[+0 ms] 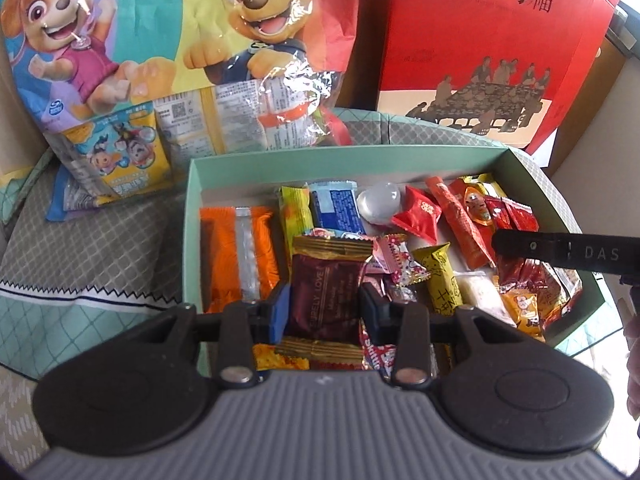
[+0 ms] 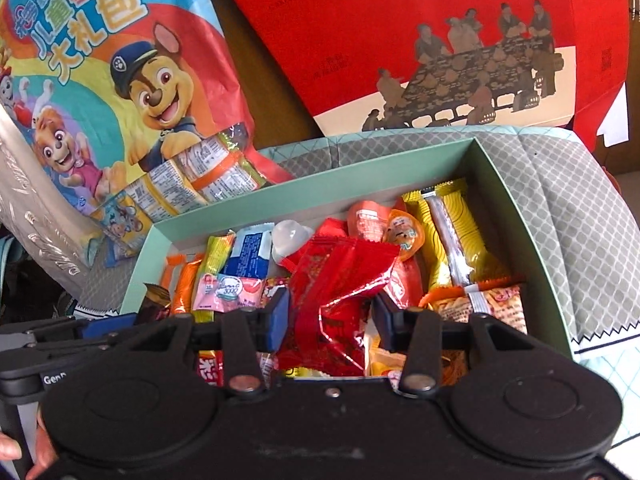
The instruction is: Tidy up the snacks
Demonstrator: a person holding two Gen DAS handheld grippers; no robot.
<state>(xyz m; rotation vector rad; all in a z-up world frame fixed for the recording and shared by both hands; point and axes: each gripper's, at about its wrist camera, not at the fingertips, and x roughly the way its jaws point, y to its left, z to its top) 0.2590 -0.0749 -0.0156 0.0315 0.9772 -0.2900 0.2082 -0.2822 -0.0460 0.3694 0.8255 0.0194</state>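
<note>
An open pale-green box [image 1: 193,216] [image 2: 516,204] is filled with several wrapped snacks. In the left wrist view my left gripper [image 1: 325,312] hangs over the box's near side, shut on a dark maroon packet with gold ends [image 1: 326,280]. In the right wrist view my right gripper [image 2: 332,320] is shut on a crinkled red foil packet [image 2: 340,268] above the box's middle. One black finger of the right gripper [image 1: 560,250] reaches in over the red snacks at the right. Part of the left gripper [image 2: 60,334] shows low on the left.
A big cartoon-puppy snack bag [image 1: 160,40] [image 2: 132,72] and a red gift box [image 1: 500,60] [image 2: 440,40] stand behind the green box. A small yellow packet [image 1: 120,164] lies to the left on the grey quilted cloth [image 1: 100,248]. A hand [image 2: 10,452] shows at the bottom left.
</note>
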